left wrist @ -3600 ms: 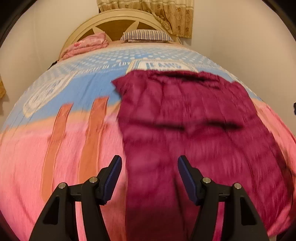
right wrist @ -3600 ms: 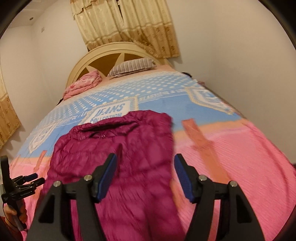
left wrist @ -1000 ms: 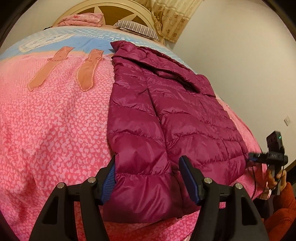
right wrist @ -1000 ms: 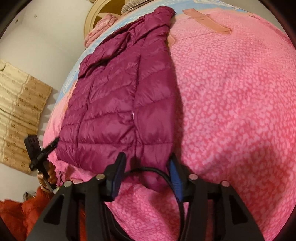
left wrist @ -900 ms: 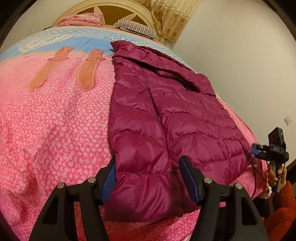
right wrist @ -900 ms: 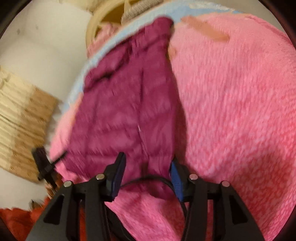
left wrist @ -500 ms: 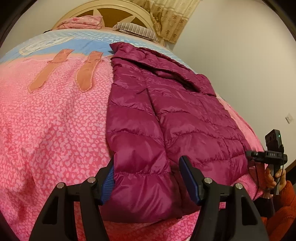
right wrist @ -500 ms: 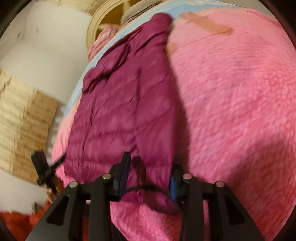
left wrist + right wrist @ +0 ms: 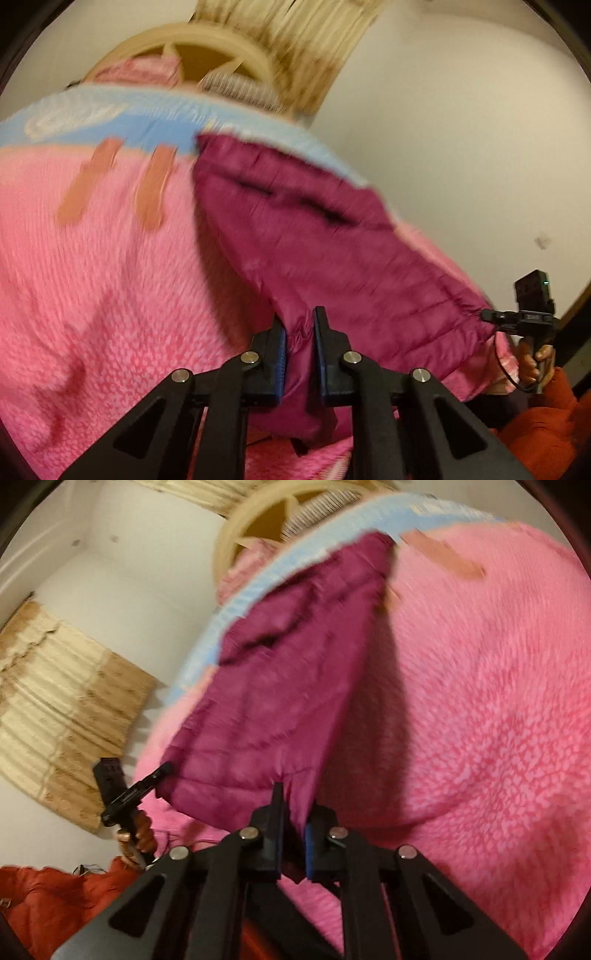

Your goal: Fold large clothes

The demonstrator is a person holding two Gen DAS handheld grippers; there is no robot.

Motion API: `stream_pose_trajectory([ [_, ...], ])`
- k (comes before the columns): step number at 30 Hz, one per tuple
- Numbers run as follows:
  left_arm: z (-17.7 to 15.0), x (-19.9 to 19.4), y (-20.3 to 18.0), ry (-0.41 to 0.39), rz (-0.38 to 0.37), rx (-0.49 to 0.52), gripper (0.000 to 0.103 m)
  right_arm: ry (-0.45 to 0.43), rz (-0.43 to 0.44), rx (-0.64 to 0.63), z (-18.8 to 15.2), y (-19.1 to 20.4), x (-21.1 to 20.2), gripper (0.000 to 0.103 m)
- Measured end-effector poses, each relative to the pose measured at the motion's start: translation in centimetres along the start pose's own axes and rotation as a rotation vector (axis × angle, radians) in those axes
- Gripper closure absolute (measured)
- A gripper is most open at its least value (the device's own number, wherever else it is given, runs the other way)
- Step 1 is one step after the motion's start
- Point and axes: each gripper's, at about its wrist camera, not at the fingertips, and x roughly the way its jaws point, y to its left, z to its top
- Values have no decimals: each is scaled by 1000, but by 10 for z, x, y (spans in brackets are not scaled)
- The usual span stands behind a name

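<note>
A magenta puffer jacket lies on the pink and blue bedspread, collar toward the headboard. My left gripper is shut on the jacket's hem at its left corner. My right gripper is shut on the hem at the jacket's right corner. The hem is lifted off the bed between the two grippers. Each gripper shows in the other's view: the right gripper at the far right, the left gripper at the left. Both views are motion-blurred.
A cream headboard, a striped pillow and a folded pink blanket are at the bed's far end. Curtains hang on the wall. The person's orange sleeve is at the near edge.
Both grippers have closed on the jacket's hem corners, from open around them. The hem has risen off the bed and both views tilt upward.
</note>
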Motion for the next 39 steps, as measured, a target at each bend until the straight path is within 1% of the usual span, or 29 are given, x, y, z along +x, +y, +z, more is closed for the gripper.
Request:
stream_pose_trajectory([
  [2, 12, -20, -10, -59, -44, 22, 90, -28, 22, -16, 2, 9, -14, 92],
  [4, 24, -33, -17, -110, -65, 35, 90, -66, 52, -22, 6, 16, -32, 92],
  [6, 42, -40, -24, -146, -42, 45, 90, -124, 90, -26, 14, 24, -48, 92],
  [8, 57, -40, -25, -157, -14, 45, 90, -174, 118, -30, 26, 31, -56, 92],
  [9, 66, -36, -25, -154, 25, 49, 90, -200, 138, -36, 36, 34, -60, 92],
  [10, 72, -31, -25, -145, 85, 62, 90, -215, 146, -50, 44, 39, -58, 92],
  [11, 76, -25, -24, -138, 140, 76, 90, -222, 124, -67, 50, 42, -57, 92],
  [12, 77, -17, -22, -117, 204, 90, 90, -231, 45, -99, 59, 46, -54, 92],
  [13, 77, -5, -17, -74, 247, 93, 90, -234, 1, -112, 59, 48, -52, 88],
  [14, 74, 7, -10, -19, 260, 83, 87, -233, -48, -119, 63, 48, -47, 88],
  [16, 61, 25, 3, 52, 257, 47, 70, -201, -86, -98, 65, 41, -38, 86],
  [17, 53, 30, 9, 76, 259, 31, 54, -177, -109, -80, 65, 34, -34, 72],
  [18, 44, 36, 16, 99, 265, 11, 41, -153, -153, -56, 62, 27, -29, 62],
  [19, 34, 40, 23, 117, 269, -9, 39, -148, -177, -48, 57, 19, -31, 38],
  [20, 25, 43, 28, 133, 272, -31, 39, -157, -206, -42, 52, 15, -32, 28],
  [23, 16, 47, 33, 157, 268, -99, 39, -213, -257, -53, 40, 8, -45, 28],
  [24, 17, 46, 36, 145, 252, -136, 39, -257, -268, -53, 40, 8, -52, 28],
  [26, 21, 42, 34, 121, 224, -170, 39, -339, -264, -38, 42, 9, -64, 28],
  [27, 24, 39, 34, 106, 206, -180, 39, -394, -246, -6, 45, 9, -71, 28],
  [28, 29, 37, 31, 89, 192, -186, 39, -435, -206, 26, 48, 8, -75, 28],
  [30, 34, 34, 28, 68, 187, -190, 39, -482, -132, 76, 53, 7, -78, 28],
  [31, 36, 34, 28, 66, 188, -190, 39, -490, -73, 117, 54, 6, -76, 28],
  [34, 37, 34, 29, 69, 192, -197, 39, -459, 155, 219, 58, 6, -63, 28],
  [36, 35, 33, 32, 70, 196, -208, 39, -416, 320, 275, 59, 12, -51, 28],
  [37, 35, 32, 33, 72, 195, -215, 39, -387, 370, 291, 60, 17, -46, 28],
  [39, 33, 30, 34, 73, 187, -218, 39, -322, 442, 303, 61, 27, -38, 28],
])
